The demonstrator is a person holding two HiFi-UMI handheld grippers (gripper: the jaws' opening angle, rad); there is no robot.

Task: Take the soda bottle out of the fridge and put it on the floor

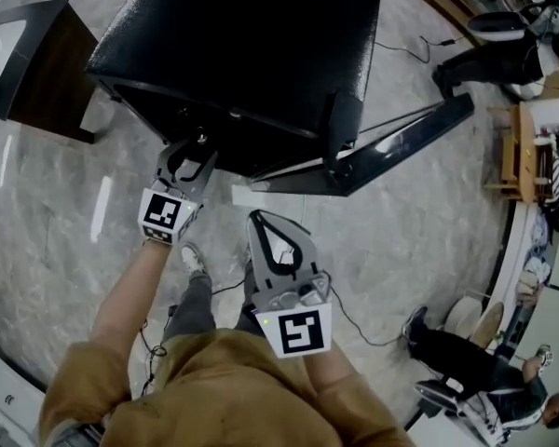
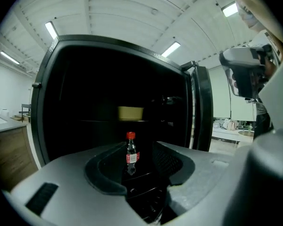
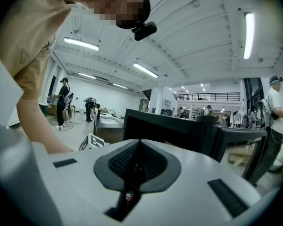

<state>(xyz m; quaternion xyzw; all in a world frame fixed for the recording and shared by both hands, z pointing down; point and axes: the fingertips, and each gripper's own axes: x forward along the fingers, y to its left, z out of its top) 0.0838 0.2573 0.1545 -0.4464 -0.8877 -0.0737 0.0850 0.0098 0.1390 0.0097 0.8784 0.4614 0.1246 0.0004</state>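
Dark sink cabinet (image 1: 61, 73), a yellow tub (image 2: 130, 112), and 1 person (image 1: 461, 359) in dark trousers.

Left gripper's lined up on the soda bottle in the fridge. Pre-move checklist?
1. Fridge door swung open: ok.
2. Soda bottle upright, centred ahead of the left gripper: ok.
3. Left gripper's jaws apart: ok.
4. Grip on the bottle: not ok, it stands well ahead, untouched.
5. Right gripper shut, empty, behind the left: ok.
6. Bare floor beside the door: ok.
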